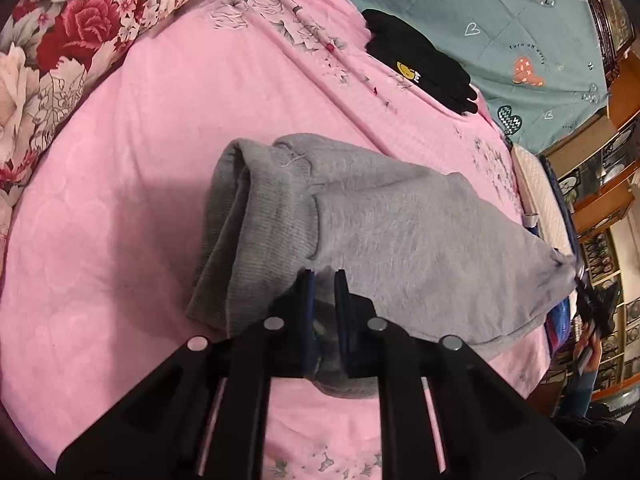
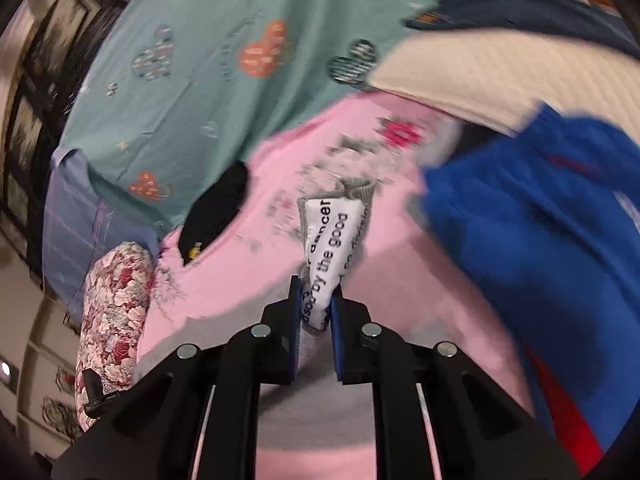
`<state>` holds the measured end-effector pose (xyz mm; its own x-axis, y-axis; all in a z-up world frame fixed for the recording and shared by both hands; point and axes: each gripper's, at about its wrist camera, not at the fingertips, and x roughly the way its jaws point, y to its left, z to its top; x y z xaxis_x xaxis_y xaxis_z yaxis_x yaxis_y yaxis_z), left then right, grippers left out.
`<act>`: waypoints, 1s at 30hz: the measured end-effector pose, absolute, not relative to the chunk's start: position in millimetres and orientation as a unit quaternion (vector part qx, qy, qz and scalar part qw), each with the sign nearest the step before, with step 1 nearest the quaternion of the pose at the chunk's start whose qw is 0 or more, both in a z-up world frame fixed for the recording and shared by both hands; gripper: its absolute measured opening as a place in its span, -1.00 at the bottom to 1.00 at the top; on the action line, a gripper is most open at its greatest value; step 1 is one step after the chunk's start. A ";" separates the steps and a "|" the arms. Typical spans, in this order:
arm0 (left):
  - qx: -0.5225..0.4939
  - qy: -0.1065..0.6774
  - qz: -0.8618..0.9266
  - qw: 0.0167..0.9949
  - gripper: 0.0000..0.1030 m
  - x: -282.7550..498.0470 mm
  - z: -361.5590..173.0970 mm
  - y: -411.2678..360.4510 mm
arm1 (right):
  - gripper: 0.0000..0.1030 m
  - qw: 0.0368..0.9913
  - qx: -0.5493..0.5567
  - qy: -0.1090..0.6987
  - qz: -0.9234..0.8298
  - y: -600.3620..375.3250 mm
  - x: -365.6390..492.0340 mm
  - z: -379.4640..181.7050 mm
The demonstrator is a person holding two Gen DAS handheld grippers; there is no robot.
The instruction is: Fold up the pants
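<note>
Mid-fold, both ends held. Grey pants (image 1: 380, 232) span centre to right of the left wrist view, over the pink bed sheet (image 1: 140, 160), ribbed cuff doubled at frame centre. Left gripper (image 1: 324, 276): jaws pinching grey fabric at lower centre. Right gripper (image 2: 316, 292): jaws pinching the white printed label (image 2: 328, 248) and grey cloth at lower centre; that view is motion-blurred. Black garment (image 1: 420, 64) upper right, well apart. Blue garment (image 2: 540, 240) at right. Judgement: fold in transit. Next: carry both held edges together across, lay them aligned on the sheet, then release.
</note>
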<state>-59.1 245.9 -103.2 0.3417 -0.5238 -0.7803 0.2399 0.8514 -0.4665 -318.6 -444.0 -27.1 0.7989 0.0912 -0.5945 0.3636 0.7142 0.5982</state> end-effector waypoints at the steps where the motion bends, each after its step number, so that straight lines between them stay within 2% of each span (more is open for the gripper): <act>1: -0.132 0.524 -0.233 0.809 -0.76 -58.7 -102.3 244.1 | -0.74 0.860 0.387 0.321 -0.091 -450.3 -332.8 -48.5; 5: -0.125 0.534 -0.216 0.808 -0.76 -54.0 -100.2 238.2 | -0.69 0.809 0.448 0.356 -0.136 -472.0 -361.2 -113.9; 8: -0.107 0.531 -0.184 0.820 -0.76 -52.8 -96.5 239.6 | -0.64 0.818 0.447 0.338 -0.133 -472.0 -369.4 -107.4; 9: -0.108 0.534 -0.183 0.818 -0.76 -50.8 -96.5 241.2 | -0.57 0.826 0.442 0.330 -0.116 -467.2 -366.7 -96.9; 11: -0.127 0.539 -0.180 0.813 -0.76 -48.4 -99.1 245.6 | -0.12 0.833 0.449 0.319 -0.058 -456.7 -355.4 -82.6; 12: -0.131 0.540 -0.177 0.813 -0.77 -48.8 -99.6 246.1 | -0.08 0.837 0.438 0.326 -0.042 -448.5 -347.3 -77.0; 17: -0.106 0.527 -0.164 0.827 -0.76 -55.1 -98.4 238.9 | -0.07 0.817 0.426 0.384 -0.061 -438.5 -325.7 -94.1; 25: -0.125 0.530 -0.148 0.826 -0.81 -45.7 -104.0 241.9 | -0.06 0.792 0.489 0.364 -0.044 -443.5 -321.2 -126.6; 27: -0.125 0.527 -0.151 0.827 -0.81 -46.7 -104.4 243.0 | -0.23 0.800 0.482 0.353 -0.050 -443.5 -324.9 -122.4; 29: -0.130 0.525 -0.156 0.827 -0.82 -46.5 -105.4 245.1 | -0.80 0.818 0.463 0.338 -0.050 -441.0 -329.9 -113.0; 30: -0.134 0.526 -0.156 0.825 -0.82 -45.5 -105.6 246.0 | -0.82 0.822 0.458 0.335 -0.049 -440.7 -331.1 -109.6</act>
<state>-45.5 246.0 -105.6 0.3981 -0.3990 -0.8260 0.1174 0.9152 -0.3855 -331.1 -440.7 -109.6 0.7713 0.2265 -0.5948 0.3867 0.5755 0.7206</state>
